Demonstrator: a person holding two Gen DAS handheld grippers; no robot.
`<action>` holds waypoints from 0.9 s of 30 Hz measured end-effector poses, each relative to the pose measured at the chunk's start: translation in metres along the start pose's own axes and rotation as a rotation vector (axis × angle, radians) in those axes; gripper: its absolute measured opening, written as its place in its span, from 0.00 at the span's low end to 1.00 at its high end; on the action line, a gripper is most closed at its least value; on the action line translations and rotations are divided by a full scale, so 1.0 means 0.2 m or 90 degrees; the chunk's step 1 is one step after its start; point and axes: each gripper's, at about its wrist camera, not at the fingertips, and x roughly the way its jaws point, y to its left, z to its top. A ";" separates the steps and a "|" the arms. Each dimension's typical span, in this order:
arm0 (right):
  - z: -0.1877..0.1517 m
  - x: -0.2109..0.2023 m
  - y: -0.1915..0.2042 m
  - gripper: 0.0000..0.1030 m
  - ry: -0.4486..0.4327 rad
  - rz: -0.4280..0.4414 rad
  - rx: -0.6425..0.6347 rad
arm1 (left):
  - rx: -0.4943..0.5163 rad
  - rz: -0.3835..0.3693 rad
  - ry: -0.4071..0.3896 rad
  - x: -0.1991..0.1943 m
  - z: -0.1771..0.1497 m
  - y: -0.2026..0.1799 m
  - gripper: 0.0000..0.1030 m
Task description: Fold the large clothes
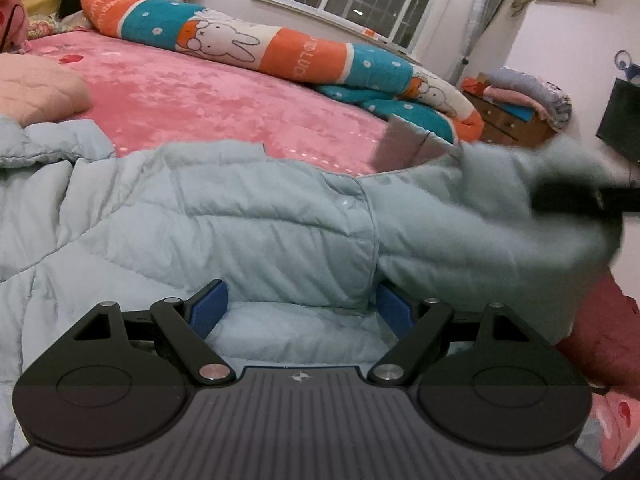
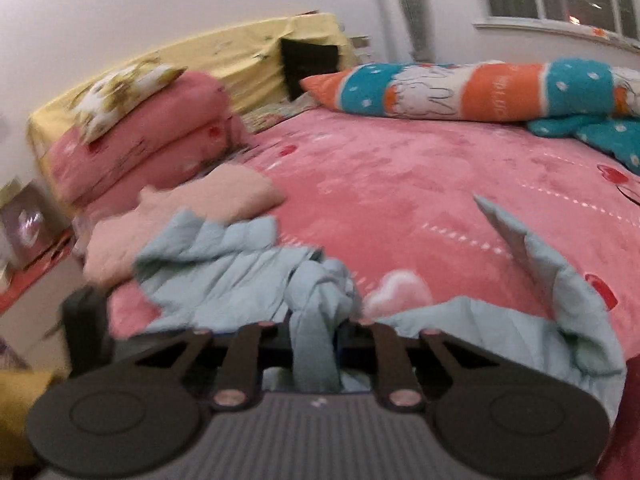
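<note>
A light blue puffer jacket (image 1: 240, 216) lies spread across the near side of the pink bed (image 1: 200, 96). My left gripper (image 1: 301, 310) is low against its near edge. The blue pads (image 1: 208, 312) stand wide apart, with a puffy fold lying loosely between them. In the right wrist view my right gripper (image 2: 316, 332) is shut on a bunched strip of the jacket (image 2: 224, 280), which hangs down between the narrow jaws. In the left wrist view the right gripper (image 1: 576, 198) is a dark blur at the right, holding that part of the jacket raised.
A rolled orange and teal rabbit blanket (image 1: 280, 52) lies along the far side of the bed. A pale pink folded cloth (image 2: 200, 208) and pink pillows (image 2: 140, 144) sit toward the headboard. A wooden dresser (image 1: 508, 120) stands beyond the bed's right end.
</note>
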 end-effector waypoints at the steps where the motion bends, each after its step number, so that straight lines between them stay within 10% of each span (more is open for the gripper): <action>1: -0.03 0.00 0.03 0.13 0.010 -0.004 -0.012 | 0.005 -0.003 0.003 0.00 0.00 -0.01 0.97; 10: -0.14 0.25 -0.11 0.12 0.049 -0.221 -0.098 | 0.030 -0.042 0.035 0.10 0.01 -0.03 0.99; 17: -0.11 0.45 -0.32 0.23 0.143 -0.203 -0.013 | 0.001 -0.069 0.059 0.16 0.02 -0.03 1.00; 27: 0.03 0.17 -0.28 0.82 0.032 -0.221 0.027 | -0.020 -0.080 0.010 0.14 0.07 -0.02 1.00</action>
